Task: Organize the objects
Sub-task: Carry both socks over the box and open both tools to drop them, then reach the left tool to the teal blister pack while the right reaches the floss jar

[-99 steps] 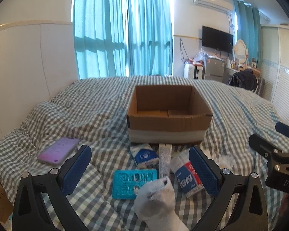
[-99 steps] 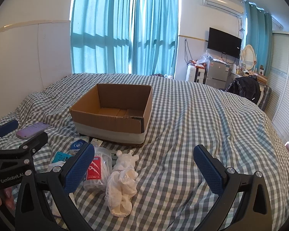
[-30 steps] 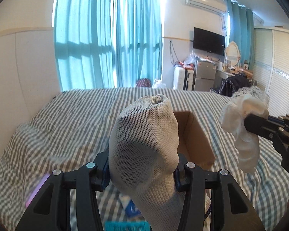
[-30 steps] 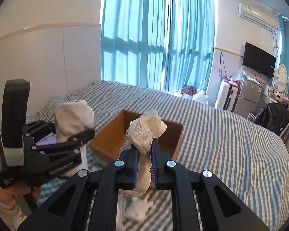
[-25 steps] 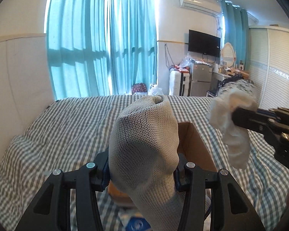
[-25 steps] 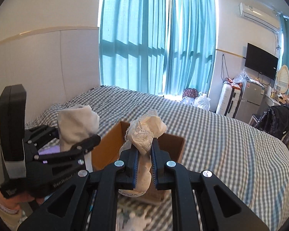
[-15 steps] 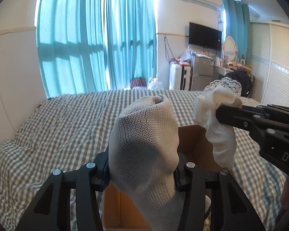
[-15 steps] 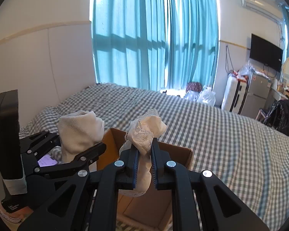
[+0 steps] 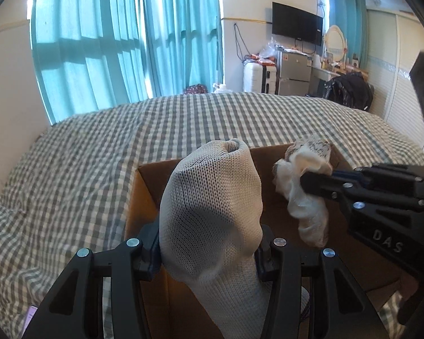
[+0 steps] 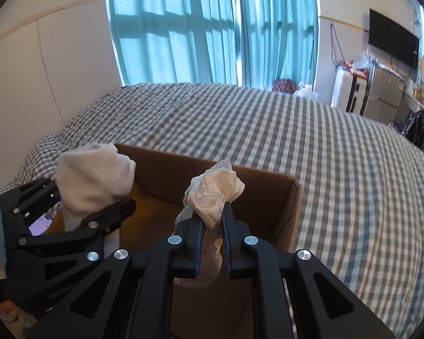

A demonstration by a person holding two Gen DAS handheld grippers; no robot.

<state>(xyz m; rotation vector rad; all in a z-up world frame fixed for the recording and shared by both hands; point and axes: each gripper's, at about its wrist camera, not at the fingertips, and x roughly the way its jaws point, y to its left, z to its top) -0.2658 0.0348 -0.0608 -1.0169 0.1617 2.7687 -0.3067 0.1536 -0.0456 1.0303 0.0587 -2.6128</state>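
My left gripper [image 9: 209, 250] is shut on a white knit sock [image 9: 212, 214] and holds it over the left part of the open cardboard box [image 9: 155, 180]. My right gripper [image 10: 213, 240] is shut on a white lace-trimmed sock [image 10: 214, 195] and holds it over the right part of the same box [image 10: 268, 186]. In the left wrist view the right gripper [image 9: 313, 182] and its lace sock [image 9: 305, 197] are at right. In the right wrist view the left gripper [image 10: 99, 212] and knit sock [image 10: 90, 180] are at left.
The box stands on a bed with a grey checked cover [image 10: 339, 169]. A purple phone [image 10: 39, 224] lies left of the box. Teal curtains [image 9: 127, 42], a white headboard wall and a cluttered desk with a TV [image 9: 296, 24] lie beyond the bed.
Both grippers have moved forward and down with their socks and now hang over the box opening. The jaws have stayed shut.
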